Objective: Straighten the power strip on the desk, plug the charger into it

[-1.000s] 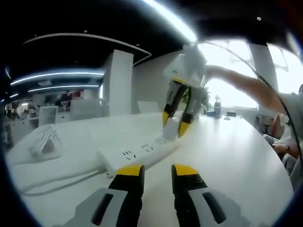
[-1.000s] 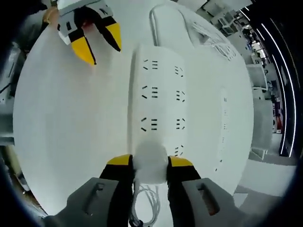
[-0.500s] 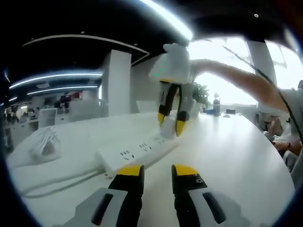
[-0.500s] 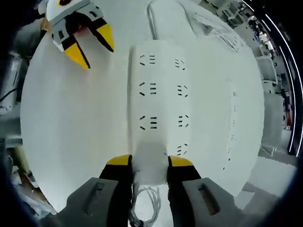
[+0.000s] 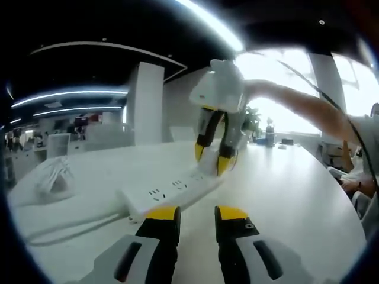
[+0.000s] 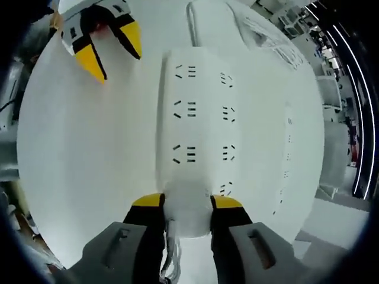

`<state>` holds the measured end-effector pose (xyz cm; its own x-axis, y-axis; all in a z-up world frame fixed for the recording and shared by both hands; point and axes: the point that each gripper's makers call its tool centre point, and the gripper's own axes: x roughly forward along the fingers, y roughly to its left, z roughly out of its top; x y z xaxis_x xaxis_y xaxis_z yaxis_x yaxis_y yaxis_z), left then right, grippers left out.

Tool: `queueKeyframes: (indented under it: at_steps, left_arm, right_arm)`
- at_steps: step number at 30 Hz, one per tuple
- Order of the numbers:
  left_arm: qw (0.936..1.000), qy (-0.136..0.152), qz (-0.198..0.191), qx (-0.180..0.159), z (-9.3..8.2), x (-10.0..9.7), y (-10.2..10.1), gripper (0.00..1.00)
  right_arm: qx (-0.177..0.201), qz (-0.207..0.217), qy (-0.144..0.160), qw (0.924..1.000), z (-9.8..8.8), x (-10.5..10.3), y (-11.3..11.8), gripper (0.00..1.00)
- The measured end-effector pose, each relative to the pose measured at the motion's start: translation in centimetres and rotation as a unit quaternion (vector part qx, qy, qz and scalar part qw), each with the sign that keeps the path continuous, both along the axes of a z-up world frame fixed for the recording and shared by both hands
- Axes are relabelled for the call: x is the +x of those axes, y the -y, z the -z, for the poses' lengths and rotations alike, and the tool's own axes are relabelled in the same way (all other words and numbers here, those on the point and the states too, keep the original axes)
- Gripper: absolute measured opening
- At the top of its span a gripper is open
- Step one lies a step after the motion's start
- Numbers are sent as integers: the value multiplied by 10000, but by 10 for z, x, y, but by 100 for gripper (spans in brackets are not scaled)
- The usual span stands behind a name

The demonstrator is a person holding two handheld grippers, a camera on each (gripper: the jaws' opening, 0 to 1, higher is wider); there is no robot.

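A white power strip point(image 5: 172, 192) lies on the white desk point(image 5: 284, 201), its cable point(image 5: 71, 228) running off to the left. My left gripper point(image 5: 196, 216) hovers just short of the strip's near end, open with nothing between its fingers. My right gripper point(image 5: 210, 161) reaches down from above over the strip's far end. It is shut on a white charger point(image 6: 188, 204), which is pressed against the last sockets of the power strip point(image 6: 198, 118). The charger's thin cord point(image 6: 172, 260) hangs back between the jaws. The left gripper point(image 6: 109, 50) appears at the upper left, beside the strip.
A bundled white cable point(image 5: 53, 177) lies on the desk at the left, beyond the strip's cable. A person's arm point(image 5: 296, 106) stretches in from the right. Office partitions and chairs stand behind the desk, and the desk edge point(image 6: 314, 195) runs near the strip.
My right gripper has shifted slightly left and down with the charger onto the strip's far end. The left gripper has stayed put.
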<state>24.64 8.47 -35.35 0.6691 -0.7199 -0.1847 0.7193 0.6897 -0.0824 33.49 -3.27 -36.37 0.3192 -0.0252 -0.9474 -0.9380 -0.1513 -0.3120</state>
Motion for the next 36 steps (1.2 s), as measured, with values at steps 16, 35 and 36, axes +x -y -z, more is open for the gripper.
queueKeyframes:
  at_steps: [16, 35, 36]
  left_arm:
    - [10000, -39, -67, 17, 2, 3, -4, 24]
    - [9999, -58, -141, -2, 1, 4, -10, 23]
    - [9999, -53, -135, 4, 1, 4, -10, 23]
  right_arm:
    - [321, -712, 353, 9963, 0, 9, -3, 36]
    - [715, -315, 232, 9967, -21, -3, -14, 25]
    - [666, -324, 208, 9970, -20, -4, -14, 25]
